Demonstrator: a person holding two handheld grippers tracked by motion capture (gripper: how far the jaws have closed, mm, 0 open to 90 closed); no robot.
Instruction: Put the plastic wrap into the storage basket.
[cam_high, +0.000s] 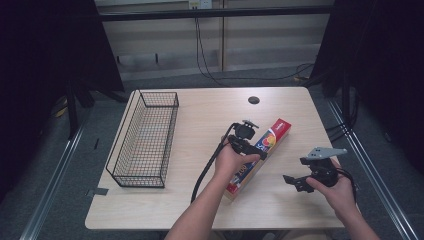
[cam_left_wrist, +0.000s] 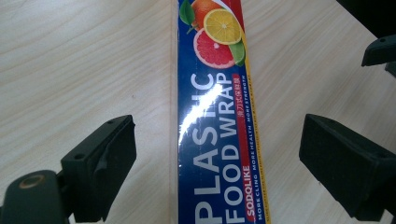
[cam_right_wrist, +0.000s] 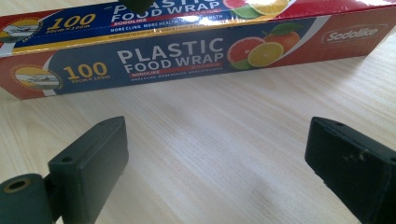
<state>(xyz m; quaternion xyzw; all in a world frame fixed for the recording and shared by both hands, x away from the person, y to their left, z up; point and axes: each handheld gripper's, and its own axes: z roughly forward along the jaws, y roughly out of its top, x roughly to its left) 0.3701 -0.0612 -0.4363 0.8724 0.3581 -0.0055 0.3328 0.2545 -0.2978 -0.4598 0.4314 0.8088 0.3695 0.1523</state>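
A long blue and red box of plastic food wrap (cam_high: 274, 135) lies diagonally on the wooden table, right of centre. My left gripper (cam_high: 249, 150) points down over the middle of the box. In the left gripper view the box (cam_left_wrist: 219, 140) runs between the open jaws of the left gripper (cam_left_wrist: 217, 126), with bare table showing on both sides of it. My right gripper (cam_high: 294, 182) hovers to the right of the box, open. In the right gripper view its jaws (cam_right_wrist: 217, 123) frame bare wood, and the box (cam_right_wrist: 187, 56) lies across the far side.
A black wire basket (cam_high: 170, 135) stands along the table's left side. A small dark round hole (cam_high: 253, 100) sits near the far edge. Bare table (cam_high: 200, 200) lies between basket and box. Cables trail from both grippers.
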